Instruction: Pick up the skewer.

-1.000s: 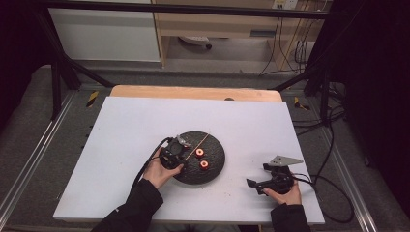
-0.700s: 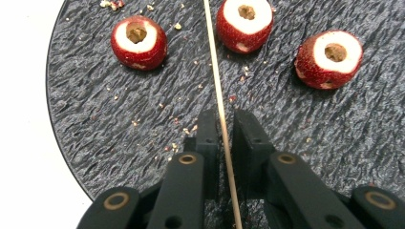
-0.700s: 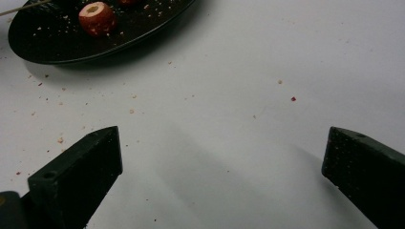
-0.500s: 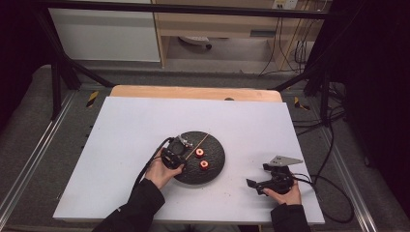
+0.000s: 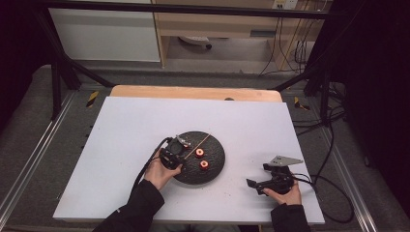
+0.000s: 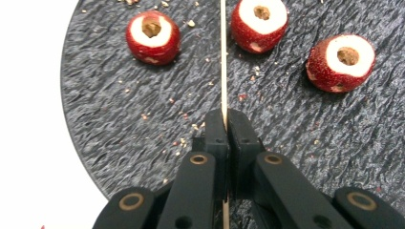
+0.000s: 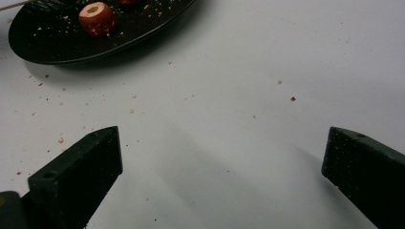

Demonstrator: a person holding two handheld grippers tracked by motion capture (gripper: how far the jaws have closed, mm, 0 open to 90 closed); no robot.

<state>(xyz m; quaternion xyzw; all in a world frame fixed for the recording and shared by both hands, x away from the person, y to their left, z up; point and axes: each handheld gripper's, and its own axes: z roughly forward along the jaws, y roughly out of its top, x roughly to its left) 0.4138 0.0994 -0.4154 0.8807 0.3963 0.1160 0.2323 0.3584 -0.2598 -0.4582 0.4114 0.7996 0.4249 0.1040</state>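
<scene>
A round black plate with a rippled, slate-like surface [image 5: 215,164] sat on the white table top [image 5: 125,130], slightly toward the person's side of its middle. The left gripper [image 6: 225,119] hovered over the plate's near-left part, its two black jaws pressed together on a thin pale wooden skewer [image 6: 223,57], which ran straight out from the jaw tips across the plate. In the left gripper view, three red cored fruit pieces with white cut tops and brown holes lay on the plate beyond the jaws: one fruit piece [image 6: 153,37] to the left of the skewer, a second [image 6: 259,24] just to its right and very near it, and a third [image 6: 341,62] farther right. Pale crumbs were scattered over the plate and the nearby table. In the high view the left hand [image 5: 159,173] held that gripper at the plate's left rim. The right gripper [image 7: 222,162] rested low over bare table, well apart from the plate, its jaws spread wide with nothing between them; the right hand [image 5: 285,193] held it near the table's near-right edge.
</scene>
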